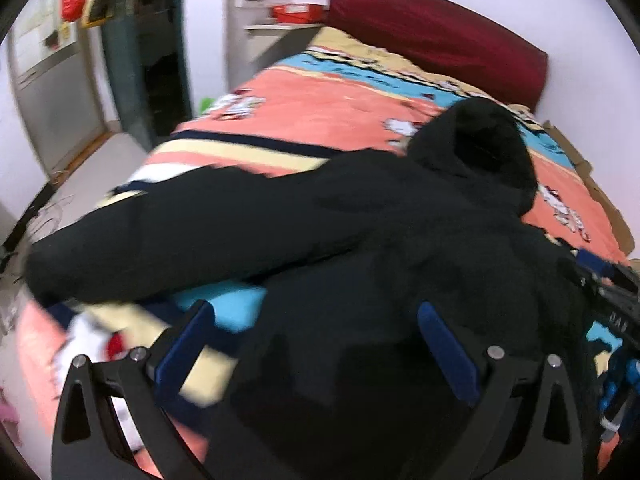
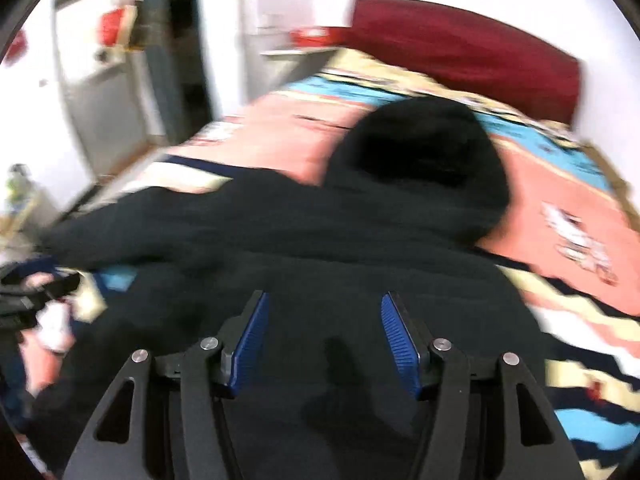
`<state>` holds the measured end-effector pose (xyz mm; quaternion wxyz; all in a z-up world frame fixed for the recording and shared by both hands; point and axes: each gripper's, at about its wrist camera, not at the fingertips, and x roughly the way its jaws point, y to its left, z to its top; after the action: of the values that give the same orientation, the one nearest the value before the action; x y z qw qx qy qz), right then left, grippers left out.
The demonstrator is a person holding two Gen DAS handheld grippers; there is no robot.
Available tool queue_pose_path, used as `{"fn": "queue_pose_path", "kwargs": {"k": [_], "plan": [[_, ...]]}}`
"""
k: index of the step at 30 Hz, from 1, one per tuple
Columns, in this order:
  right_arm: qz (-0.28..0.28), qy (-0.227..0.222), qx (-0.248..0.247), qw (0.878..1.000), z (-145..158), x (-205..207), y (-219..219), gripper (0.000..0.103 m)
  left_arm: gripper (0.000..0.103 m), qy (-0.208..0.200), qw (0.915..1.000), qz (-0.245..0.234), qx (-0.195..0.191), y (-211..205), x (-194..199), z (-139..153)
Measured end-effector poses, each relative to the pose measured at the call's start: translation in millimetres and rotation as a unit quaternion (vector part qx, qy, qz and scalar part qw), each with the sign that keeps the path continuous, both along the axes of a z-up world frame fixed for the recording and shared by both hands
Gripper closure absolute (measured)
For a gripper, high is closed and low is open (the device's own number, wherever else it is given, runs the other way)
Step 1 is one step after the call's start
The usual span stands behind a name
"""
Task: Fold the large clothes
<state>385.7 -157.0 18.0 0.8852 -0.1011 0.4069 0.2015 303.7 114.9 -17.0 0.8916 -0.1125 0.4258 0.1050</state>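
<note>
Black hooded coat [image 1: 360, 232] sprawls across the patterned bedspread [image 1: 304, 104], one sleeve [image 1: 132, 240] reaching the bed's left edge, while left gripper [image 1: 316, 320] and right gripper [image 2: 322, 320] hover above it, jaws spread, pinching nothing.

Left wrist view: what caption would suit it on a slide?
Open left gripper above a black hooded coat spread on a colourful bedspread, one sleeve stretched sideways.
</note>
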Motion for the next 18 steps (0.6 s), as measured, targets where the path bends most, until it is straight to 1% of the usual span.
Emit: {"fn": "queue_pose_path", "kwargs": {"k": [3,5,7,8,9,11,12,14,15,16,17,18], "plan": [[-0.049,0.005,-0.017,0.999,-16,20,-53,0.045,0.0,0.002,0.9996,-0.016,-0.021,-29,40,-11],[-0.069,0.009,-0.021,0.997,-25,30,-77,0.045,0.0,0.004,0.9993,-0.027,-0.027,-50,64,-18],[-0.087,0.019,-0.015,0.996,-37,39,-96,0.045,0.0,0.011,0.9983,-0.046,-0.035,-71,84,-27],[-0.09,0.025,-0.008,0.996,-43,42,-103,0.045,0.0,0.018,0.9979,-0.054,-0.032,-79,90,-33],[-0.088,0.031,0.0,0.996,-49,44,-107,0.045,0.0,0.032,0.9979,-0.055,-0.015,-87,97,-44],[-0.087,0.038,0.003,0.996,-59,43,-107,0.045,0.0,0.05,0.9977,-0.046,0.002,-88,99,-58],[-0.084,0.038,0.002,0.996,-62,42,-108,0.045,0.0,0.068,0.9971,-0.036,0.004,-81,97,-68],[-0.083,0.039,-0.003,0.996,-66,40,-112,0.045,0.0,0.083,0.9963,-0.02,-0.001,-65,90,-76],[-0.087,0.038,-0.013,0.995,-67,39,-116,0.045,0.0,0.087,0.9961,-0.015,-0.008,-53,84,-78],[-0.092,0.039,-0.02,0.995,-70,42,-121,0.045,0.0,0.089,0.9959,-0.011,-0.003,-48,80,-76],[-0.101,0.041,-0.026,0.994,-70,42,-128,0.045,0.0,0.088,0.9961,-0.009,0.005,-45,77,-73],[-0.112,0.042,-0.03,0.992,-70,42,-137,0.045,0.0,0.08,0.9965,-0.009,0.021,-44,71,-66]]}}
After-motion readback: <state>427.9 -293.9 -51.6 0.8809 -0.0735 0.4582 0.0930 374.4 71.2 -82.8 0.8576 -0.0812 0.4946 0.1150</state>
